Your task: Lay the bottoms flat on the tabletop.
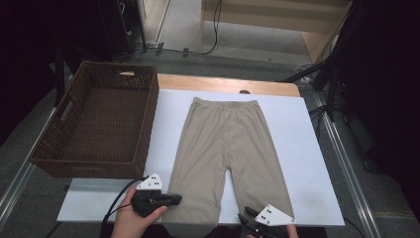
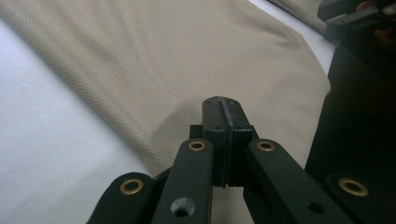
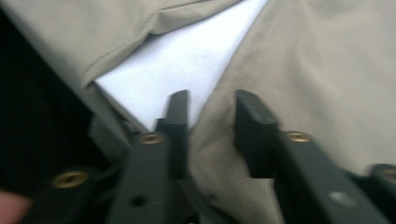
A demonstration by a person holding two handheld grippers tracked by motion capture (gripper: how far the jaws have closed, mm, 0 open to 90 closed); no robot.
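Observation:
Beige pants (image 1: 225,144) lie flat on the white table top (image 1: 302,148), waistband at the far side, both legs toward me. My left gripper (image 1: 177,200) sits at the outer edge of the left leg near its hem. In the left gripper view its jaws (image 2: 219,100) are pressed together, with the fabric (image 2: 187,56) creased up into them. My right gripper (image 1: 245,214) is at the right leg's hem by the table's near edge. In the right gripper view its jaws (image 3: 212,100) stand apart, astride a raised fold of the fabric (image 3: 317,70), with the pads off the cloth.
A brown wicker basket (image 1: 148,119) with nothing in it stands at the table's left, close to the left leg. White table surface (image 1: 114,198) shows between the basket and my left hand. Dark floor, cables and stands surround the table.

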